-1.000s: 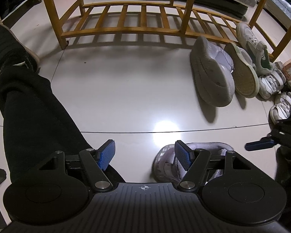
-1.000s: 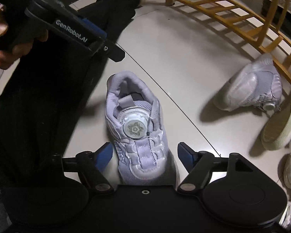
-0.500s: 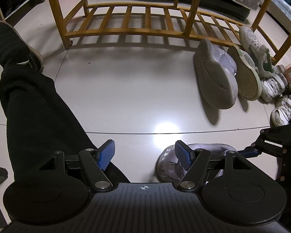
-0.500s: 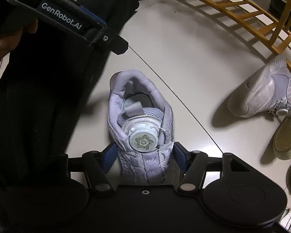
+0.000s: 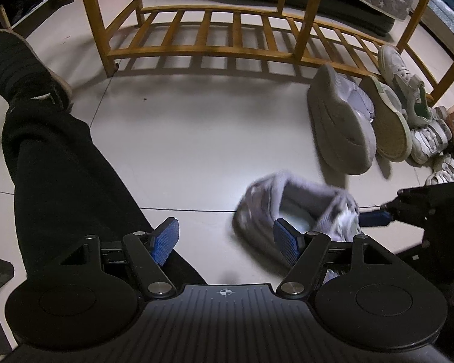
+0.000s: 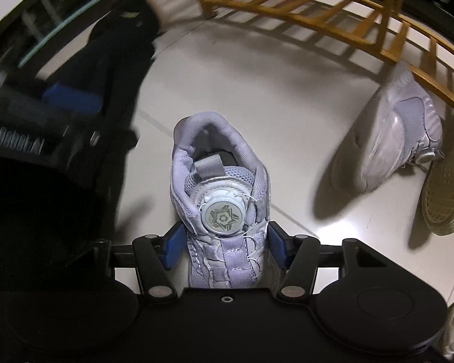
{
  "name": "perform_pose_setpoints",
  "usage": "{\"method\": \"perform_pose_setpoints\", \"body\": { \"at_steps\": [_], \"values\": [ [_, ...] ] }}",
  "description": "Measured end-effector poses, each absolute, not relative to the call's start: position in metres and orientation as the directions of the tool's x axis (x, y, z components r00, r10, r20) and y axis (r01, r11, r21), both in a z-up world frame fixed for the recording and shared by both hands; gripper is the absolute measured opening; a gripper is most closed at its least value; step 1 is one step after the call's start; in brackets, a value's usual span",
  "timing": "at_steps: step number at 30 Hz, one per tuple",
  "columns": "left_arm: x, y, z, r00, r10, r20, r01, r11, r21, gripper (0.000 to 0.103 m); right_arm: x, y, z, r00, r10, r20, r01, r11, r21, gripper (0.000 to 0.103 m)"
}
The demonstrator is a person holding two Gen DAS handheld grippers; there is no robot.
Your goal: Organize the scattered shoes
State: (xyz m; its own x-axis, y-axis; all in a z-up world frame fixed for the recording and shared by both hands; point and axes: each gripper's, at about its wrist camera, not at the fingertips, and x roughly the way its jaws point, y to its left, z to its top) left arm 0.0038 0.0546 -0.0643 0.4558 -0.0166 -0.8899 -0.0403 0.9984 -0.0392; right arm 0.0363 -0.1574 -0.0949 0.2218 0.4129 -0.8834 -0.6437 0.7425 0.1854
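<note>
Here the right gripper [image 6: 224,246] has just been closing on the lilac dial-lace sneaker [image 6: 221,193], its blue pads pressed to both sides of the forefoot. The shoe's long axis runs straight along the gripper toward twelve o'clock, heel farthest. Its mate [image 6: 387,133] lies tipped against the wooden shoe rack [image 6: 348,15] at two o'clock. The left gripper [image 5: 225,239] hangs apart, empty, beside the shoe
</note>
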Motion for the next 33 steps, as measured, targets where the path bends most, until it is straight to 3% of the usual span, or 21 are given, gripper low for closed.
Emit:
{"method": "perform_pose_setpoints", "body": {
  "at_steps": [9, 11, 14, 27, 33],
  "values": [
    [0.008, 0.048, -0.072, 0.429, -0.018, -0.903, -0.045, 0.998, -0.041, 0.070, 0.034, -0.151, -0.090, 0.227, 0.436, -0.871, -0.677, 0.714, 0.180, 0.063],
    [0.008, 0.042, -0.074, 0.418, -0.020, -0.908, -0.034, 0.999, -0.037, 0.070, 0.028, -0.159, -0.084, 0.226, 0.434, -0.872, -0.701, 0.694, 0.164, 0.070],
    [0.010, 0.029, -0.079, 0.399, -0.014, -0.917, -0.022, 0.999, -0.025, 0.070, 0.025, -0.173, -0.085, 0.210, 0.423, -0.881, -0.703, 0.692, 0.164, 0.073],
    [0.020, 0.006, -0.097, 0.342, 0.008, -0.940, -0.024, 1.000, 0.000, 0.071, 0.006, -0.179, -0.111, 0.039, 0.478, -0.878, -0.652, 0.677, 0.340, 0.069],
    [0.017, 0.011, -0.097, 0.341, 0.023, -0.940, -0.067, 0.998, 0.000, 0.074, 0.004, -0.183, -0.104, 0.075, 0.479, -0.874, -0.672, 0.672, 0.311, 0.069]
  ]
}}
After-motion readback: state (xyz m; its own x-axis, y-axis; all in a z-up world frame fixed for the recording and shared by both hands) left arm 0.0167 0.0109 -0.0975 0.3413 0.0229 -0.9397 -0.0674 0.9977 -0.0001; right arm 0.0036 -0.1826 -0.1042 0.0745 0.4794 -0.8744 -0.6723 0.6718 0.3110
